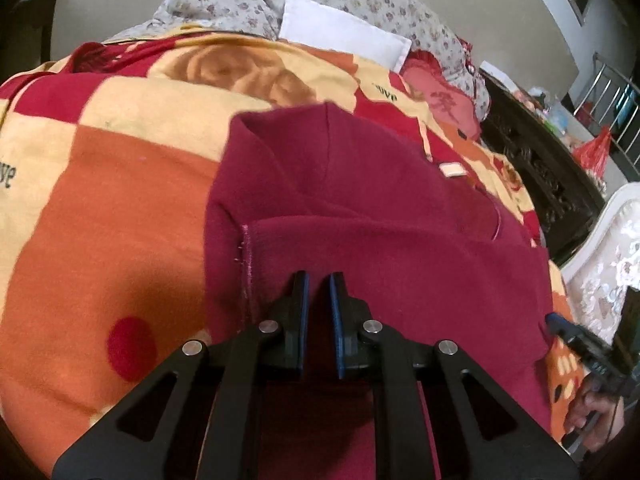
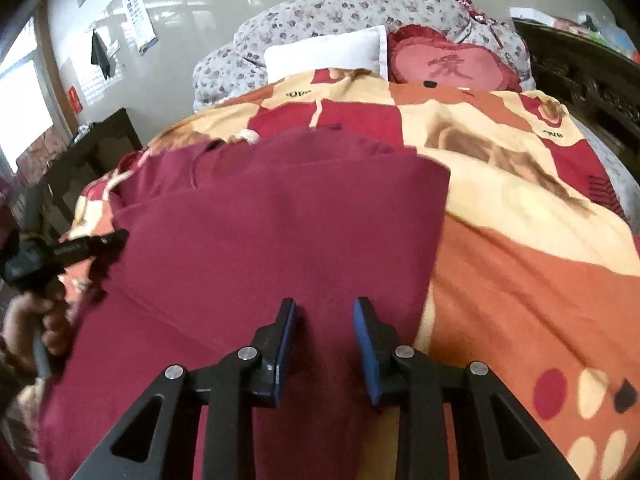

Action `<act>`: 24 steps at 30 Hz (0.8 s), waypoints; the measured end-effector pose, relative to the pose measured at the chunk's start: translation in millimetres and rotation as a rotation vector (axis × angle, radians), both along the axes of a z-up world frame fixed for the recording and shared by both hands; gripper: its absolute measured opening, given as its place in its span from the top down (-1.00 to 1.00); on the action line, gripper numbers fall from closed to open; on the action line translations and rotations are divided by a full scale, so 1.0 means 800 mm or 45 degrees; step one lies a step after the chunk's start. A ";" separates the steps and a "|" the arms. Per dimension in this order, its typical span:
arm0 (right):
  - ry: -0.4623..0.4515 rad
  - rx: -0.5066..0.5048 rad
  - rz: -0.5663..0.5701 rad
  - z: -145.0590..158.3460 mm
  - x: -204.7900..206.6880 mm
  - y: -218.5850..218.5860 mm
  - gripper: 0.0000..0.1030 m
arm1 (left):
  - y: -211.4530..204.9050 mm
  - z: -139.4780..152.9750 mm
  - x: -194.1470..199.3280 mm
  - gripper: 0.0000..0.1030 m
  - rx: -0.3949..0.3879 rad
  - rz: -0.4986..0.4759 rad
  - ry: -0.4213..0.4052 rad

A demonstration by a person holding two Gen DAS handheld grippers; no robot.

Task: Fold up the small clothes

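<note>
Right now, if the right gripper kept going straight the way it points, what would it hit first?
Most likely the maroon garment right ahead of the right gripper, spread on the patterned blanket. Depth is hard to judge, but the cloth fills the line between the fingers.

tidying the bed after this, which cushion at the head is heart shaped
The red heart cushion, with a character on its face, right of the plain rectangular white pillow.

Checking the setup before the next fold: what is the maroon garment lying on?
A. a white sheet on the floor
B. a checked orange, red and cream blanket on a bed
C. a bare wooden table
B: the maroon garment is spread over the checked blanket, with pillows at the far end.
</note>
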State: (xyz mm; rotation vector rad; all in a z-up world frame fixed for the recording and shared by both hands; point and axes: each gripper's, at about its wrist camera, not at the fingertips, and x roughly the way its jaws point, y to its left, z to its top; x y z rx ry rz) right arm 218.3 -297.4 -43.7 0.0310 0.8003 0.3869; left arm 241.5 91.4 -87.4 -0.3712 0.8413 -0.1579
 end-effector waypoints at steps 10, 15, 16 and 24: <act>0.121 -0.177 -0.140 -0.034 0.092 0.011 0.18 | 0.002 -0.019 0.011 0.82 -0.042 -0.002 0.001; 0.339 0.063 -0.361 -0.024 0.089 -0.045 -0.55 | 0.011 -0.005 0.022 0.81 -0.067 -0.024 0.094; 0.298 0.083 -0.377 -0.006 0.076 -0.052 -0.39 | 0.018 0.008 0.017 0.81 -0.085 -0.020 0.101; 0.043 0.005 -0.174 0.076 -0.112 -0.047 -0.47 | 0.042 0.069 -0.122 0.53 0.022 -0.023 -0.038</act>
